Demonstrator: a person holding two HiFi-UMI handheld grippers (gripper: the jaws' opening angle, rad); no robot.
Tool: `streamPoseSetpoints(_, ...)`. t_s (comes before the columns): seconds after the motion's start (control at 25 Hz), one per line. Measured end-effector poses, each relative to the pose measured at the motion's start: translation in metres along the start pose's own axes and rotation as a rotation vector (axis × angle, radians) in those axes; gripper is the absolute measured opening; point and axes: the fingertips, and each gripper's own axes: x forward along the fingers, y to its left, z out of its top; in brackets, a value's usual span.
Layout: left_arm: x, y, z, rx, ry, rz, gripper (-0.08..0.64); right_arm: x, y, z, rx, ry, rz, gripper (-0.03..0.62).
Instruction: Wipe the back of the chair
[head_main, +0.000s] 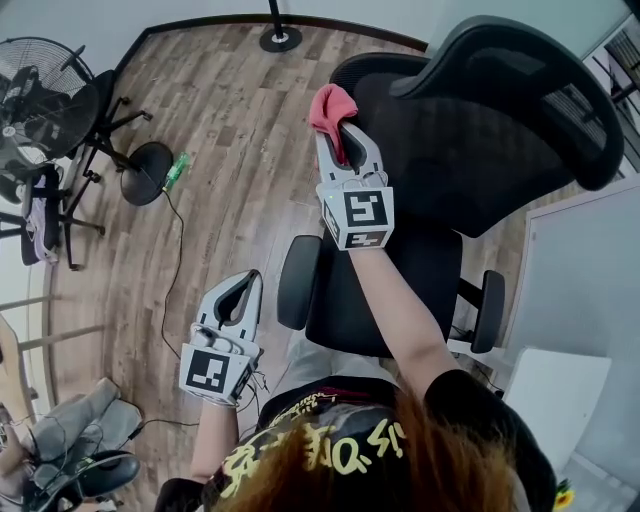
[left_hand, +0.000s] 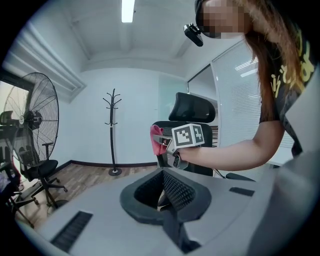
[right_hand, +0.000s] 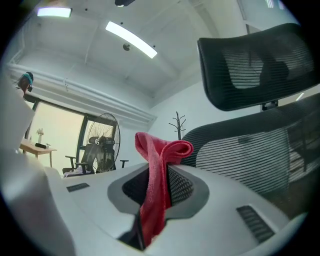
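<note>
The black mesh office chair (head_main: 480, 150) stands in front of me, its backrest (right_hand: 250, 150) and headrest (right_hand: 260, 65) filling the right gripper view. My right gripper (head_main: 340, 125) is raised beside the backrest's left edge, shut on a red cloth (head_main: 331, 106) that bunches above the jaws (right_hand: 161, 165). Whether the cloth touches the mesh I cannot tell. My left gripper (head_main: 245, 285) hangs lower at the left, shut with nothing in it. From the left gripper view I see the right gripper (left_hand: 167, 147), the red cloth (left_hand: 158, 140) and the chair (left_hand: 192, 112) beyond.
A standing fan (head_main: 45, 95) and a second black chair (head_main: 110, 130) are at the left on the wooden floor (head_main: 220, 150). A cable (head_main: 170, 280) runs over the floor. A coat stand (left_hand: 113, 132) is by the far wall. A white partition (head_main: 580, 310) stands at right.
</note>
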Motion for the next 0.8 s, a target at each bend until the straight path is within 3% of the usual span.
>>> streamPoseSetpoints(0.16, 0.006, -0.02, 0.002, 0.007, -0.008, -0.028, -0.006, -0.037, -0.026, 0.009, -0.018, -0.031, -0.031, 0.061)
streamPoseSetpoints(0.36, 0.018, -0.056, 0.001, 0.024, -0.003, -0.085, -0.006, -0.1, -0.084, 0.013, -0.024, -0.045, -0.13, 0.061)
streamPoseSetpoints(0.64, 0.046, -0.115, 0.003, 0.06, 0.002, -0.189, -0.006, -0.194, -0.199, 0.012, -0.053, -0.029, -0.357, 0.061)
streamPoseSetpoints(0.8, 0.055, -0.136, 0.012, 0.075, 0.006, -0.206, -0.006, -0.244, -0.262, 0.013, -0.074, -0.012, -0.493, 0.061)
